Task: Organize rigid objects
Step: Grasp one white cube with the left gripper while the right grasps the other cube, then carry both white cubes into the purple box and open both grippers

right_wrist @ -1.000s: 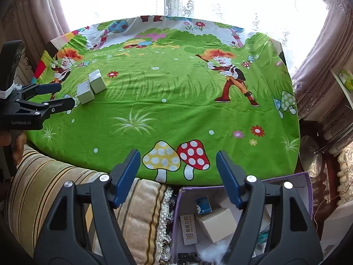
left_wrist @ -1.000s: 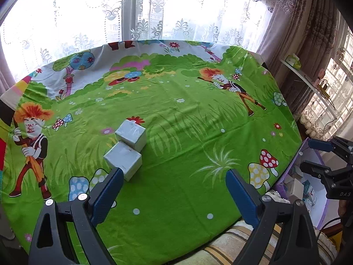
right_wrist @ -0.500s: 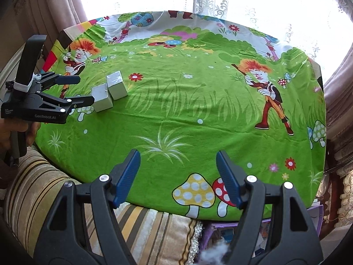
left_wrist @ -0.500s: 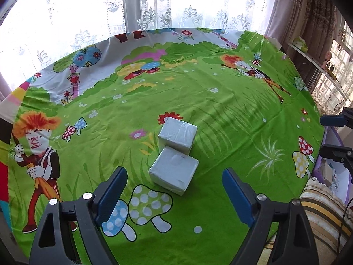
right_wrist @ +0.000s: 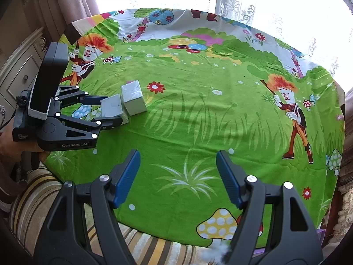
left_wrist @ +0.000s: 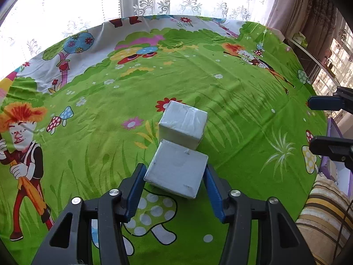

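Observation:
Two grey-white wrapped boxes sit touching on the green cartoon tablecloth. My left gripper (left_wrist: 174, 172) has its blue fingers against both sides of the near box (left_wrist: 176, 170), closed on it. The far box (left_wrist: 183, 124) stands just behind it. In the right wrist view the left gripper (right_wrist: 110, 110) holds the near box (right_wrist: 112, 108), with the far box (right_wrist: 133, 97) beside it. My right gripper (right_wrist: 177, 172) is open and empty above the near table edge.
The round table (right_wrist: 220, 121) fills both views, with bright curtained windows behind. A striped cushion (right_wrist: 39, 190) lies below the near edge. A purple bin edge (left_wrist: 329, 128) and a shelf (left_wrist: 308, 50) show at the right. The right gripper's fingers (left_wrist: 324, 103) show at the right edge.
My left gripper moved forward and closed its fingers around the near box. My right gripper swung left, away from the purple bin, toward the boxes and stayed open.

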{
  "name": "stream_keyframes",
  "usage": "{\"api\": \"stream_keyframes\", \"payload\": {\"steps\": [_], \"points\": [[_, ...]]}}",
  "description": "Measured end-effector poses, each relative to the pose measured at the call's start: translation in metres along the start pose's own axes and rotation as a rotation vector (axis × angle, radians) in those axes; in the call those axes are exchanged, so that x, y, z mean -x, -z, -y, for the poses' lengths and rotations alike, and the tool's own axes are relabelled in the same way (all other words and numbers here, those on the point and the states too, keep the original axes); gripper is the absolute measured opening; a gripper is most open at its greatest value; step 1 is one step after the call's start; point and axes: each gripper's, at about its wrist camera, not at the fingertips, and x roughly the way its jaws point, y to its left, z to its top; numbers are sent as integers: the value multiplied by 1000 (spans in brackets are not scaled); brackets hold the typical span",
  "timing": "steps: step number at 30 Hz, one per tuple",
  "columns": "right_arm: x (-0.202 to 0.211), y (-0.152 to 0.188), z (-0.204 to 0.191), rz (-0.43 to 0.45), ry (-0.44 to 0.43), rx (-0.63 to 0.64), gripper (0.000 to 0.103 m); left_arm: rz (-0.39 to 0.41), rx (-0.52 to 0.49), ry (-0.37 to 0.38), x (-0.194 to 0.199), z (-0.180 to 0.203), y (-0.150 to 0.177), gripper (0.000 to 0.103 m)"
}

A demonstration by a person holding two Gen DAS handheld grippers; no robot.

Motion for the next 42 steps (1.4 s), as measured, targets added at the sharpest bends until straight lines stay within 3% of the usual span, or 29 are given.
{"api": "stream_keyframes", "payload": {"steps": [8,16,21,25,27,29,42], "points": [[-25,-22,-34,7,-48,55,74,-24,170,-24,10,-23,12,51],[-57,-43,-60,5,-69,103,74,-8,350,-120,21,-47,28,49],[-78,-54,-66,-7,-80,101,74,7,386,-146,25,-53,31,49],[-89,-60,-64,-14,-85,80,68,9,407,-152,26,-57,32,49],[-97,-61,-63,-34,-87,73,58,10,411,-154,26,-57,33,49],[-102,-61,-62,-45,-103,64,40,10,411,-154,27,-56,32,49],[-66,-36,-49,-24,-76,8,39,37,391,-162,50,-32,33,49]]}}
